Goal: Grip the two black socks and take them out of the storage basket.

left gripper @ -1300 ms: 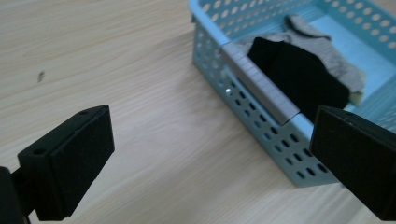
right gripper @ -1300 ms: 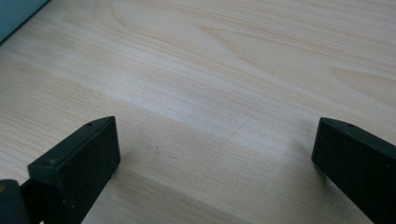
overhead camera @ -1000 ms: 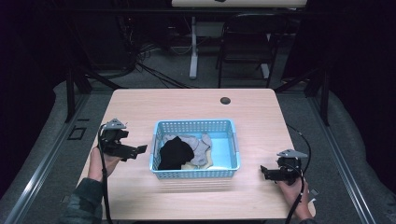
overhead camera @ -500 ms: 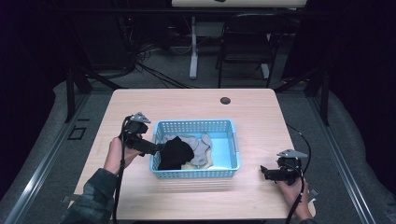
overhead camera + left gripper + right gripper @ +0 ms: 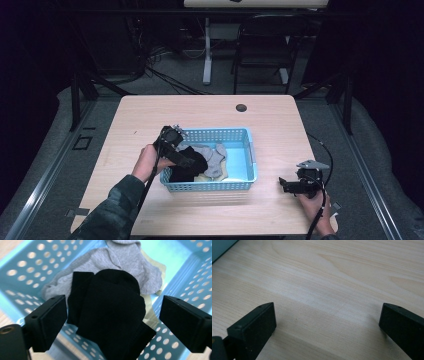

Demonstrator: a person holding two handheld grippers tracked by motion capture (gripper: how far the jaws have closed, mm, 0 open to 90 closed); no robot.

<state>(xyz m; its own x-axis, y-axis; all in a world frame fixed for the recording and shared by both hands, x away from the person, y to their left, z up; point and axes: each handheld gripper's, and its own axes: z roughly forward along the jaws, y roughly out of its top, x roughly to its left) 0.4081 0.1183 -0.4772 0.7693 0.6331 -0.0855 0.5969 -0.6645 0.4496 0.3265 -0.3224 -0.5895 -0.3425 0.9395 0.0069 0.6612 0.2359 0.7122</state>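
A light blue perforated basket [image 5: 251, 152] stands mid-table and holds a black sock [image 5: 186, 171], a grey sock [image 5: 212, 156] and a pale yellowish cloth [image 5: 224, 173]. My left gripper [image 5: 186, 160] reaches over the basket's left rim, above the black sock. In the left gripper view the black sock [image 5: 112, 312] lies between and beyond the wide-set jaws, whose pads stand apart from it; the jaws have just been closing a little. The grey sock [image 5: 130, 270] lies behind it. My right gripper [image 5: 284, 185] rests open on bare wood to the basket's right, nothing between its jaws [image 5: 324, 325].
The wooden table [image 5: 150, 120] has a dark round hole [image 5: 241, 107] near its far edge. A cable [image 5: 322, 150] trails from the right gripper. Chairs and desk legs stand on the dark floor beyond the table.
My left hand has moved right from the table's left side to the basket and over its rim, ending above the black sock. The right hand has stayed put.
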